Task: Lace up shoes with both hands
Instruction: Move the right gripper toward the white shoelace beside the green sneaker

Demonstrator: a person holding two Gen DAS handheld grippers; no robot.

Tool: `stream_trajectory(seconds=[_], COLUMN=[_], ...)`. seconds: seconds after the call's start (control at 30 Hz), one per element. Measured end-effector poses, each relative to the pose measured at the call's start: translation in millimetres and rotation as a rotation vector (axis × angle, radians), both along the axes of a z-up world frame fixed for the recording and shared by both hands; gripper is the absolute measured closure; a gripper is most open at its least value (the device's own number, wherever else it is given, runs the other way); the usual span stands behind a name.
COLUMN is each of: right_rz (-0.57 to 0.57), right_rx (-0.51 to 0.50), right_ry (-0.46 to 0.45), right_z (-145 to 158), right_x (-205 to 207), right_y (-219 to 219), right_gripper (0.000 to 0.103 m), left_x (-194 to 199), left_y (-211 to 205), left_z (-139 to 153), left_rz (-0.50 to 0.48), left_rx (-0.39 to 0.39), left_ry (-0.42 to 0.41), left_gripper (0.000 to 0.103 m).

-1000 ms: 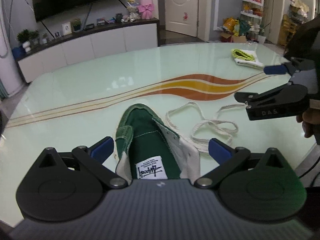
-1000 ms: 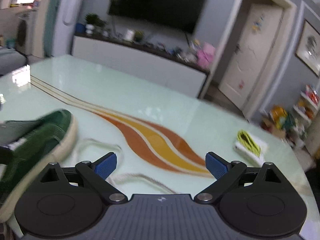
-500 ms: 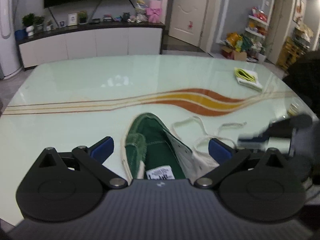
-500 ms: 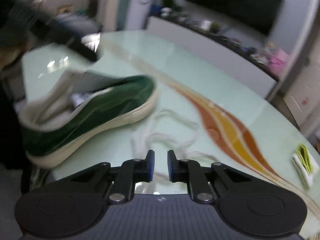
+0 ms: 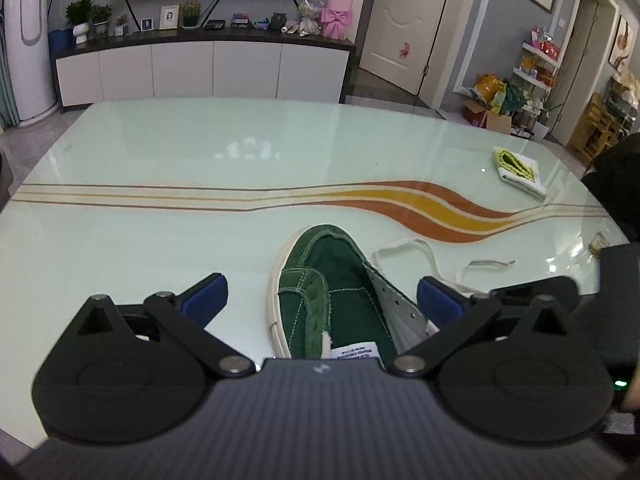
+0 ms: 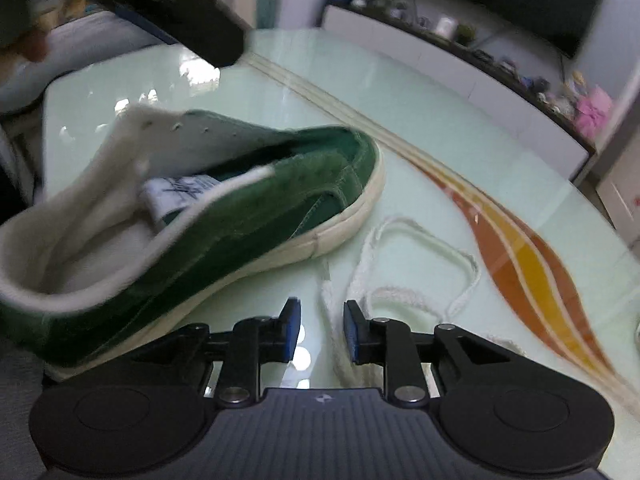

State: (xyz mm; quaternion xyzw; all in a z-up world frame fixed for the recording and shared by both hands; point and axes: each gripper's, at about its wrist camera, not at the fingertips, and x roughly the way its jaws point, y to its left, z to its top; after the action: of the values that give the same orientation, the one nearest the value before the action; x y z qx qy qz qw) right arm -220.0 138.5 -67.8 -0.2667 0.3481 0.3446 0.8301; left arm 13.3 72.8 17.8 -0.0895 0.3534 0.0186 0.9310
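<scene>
A green canvas shoe (image 5: 336, 280) with a cream sole lies on the pale glass table (image 5: 240, 148), toe pointing away and its eyelet flap (image 5: 394, 300) folded out to the right. My left gripper (image 5: 322, 298) hovers above the shoe's heel, open wide, holding nothing. A loose white lace (image 5: 420, 254) curls on the table right of the shoe. In the right wrist view, the shoe (image 6: 260, 200) fills the left. My right gripper (image 6: 322, 330) sits low over the table, its pads a narrow gap apart. One strand of the lace (image 6: 332, 312) runs between them without being pinched.
A folded yellow-green and white cloth (image 5: 516, 164) lies at the table's far right. An orange and yellow wave stripe (image 5: 420, 200) crosses the glass. The left gripper's black body (image 6: 180, 12) and a hand (image 6: 32, 44) hang over the shoe's heel. The table's rounded edge is near on the right.
The right gripper has swung down beside the shoe and narrowed from wide open to a small gap around a lace strand. The left gripper stays wide open and has shifted slightly left.
</scene>
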Motion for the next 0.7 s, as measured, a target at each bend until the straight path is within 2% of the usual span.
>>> stream_trajectory(seconds=[0.1,0.2,0.3,0.37,0.47,0.5,0.53,0.57,0.67,0.7], right_rz=[-0.071,-0.110,-0.141,-0.120,-0.063,-0.059,-0.065,-0.070,-0.074,-0.074], right_rx=[0.010,0.004,0.129,0.229,0.304,0.317,0.326,0.325,0.288,0.287], right_ry=[0.052,0.036,-0.009,-0.086,-0.209,-0.234,-0.249,-0.251,-0.245,-0.245], right_z=[3,7,31,56,78,81,84,84,79,79], right_x=[7,4,-3,-17,-37,-41,-42,-43,-41,-39], right_y=[-5,-9,-24,-35,-46,-48,-51,-54,-57,-59], right_gripper=[0.101,0.103,0.102,0.102,0.102,0.102,0.102,0.102,0.102,0.102], left_x=[1,-4,-7,-5,1,3,6,8,18,23], left_y=[1,-2,-2,-6,-13,-14,-16,-18,-20,-22], left_z=[1,1,3,4,8,11,16,21,30,29], left_rz=[-0.007,-0.009,-0.009,-0.030,-0.056,-0.068,-0.080,-0.091,-0.094,-0.095], left_rx=[0.002,0.011,0.017,0.018,0.018,0.013,0.006,-0.001,-0.026,-0.048], left_ry=[-0.001,-0.009,-0.022,-0.019,-0.009,-0.008,-0.015,-0.022,-0.018,-0.004], left_gripper=[0.000,0.000,0.000,0.003,0.021,0.031,0.044,0.049,0.074,0.087])
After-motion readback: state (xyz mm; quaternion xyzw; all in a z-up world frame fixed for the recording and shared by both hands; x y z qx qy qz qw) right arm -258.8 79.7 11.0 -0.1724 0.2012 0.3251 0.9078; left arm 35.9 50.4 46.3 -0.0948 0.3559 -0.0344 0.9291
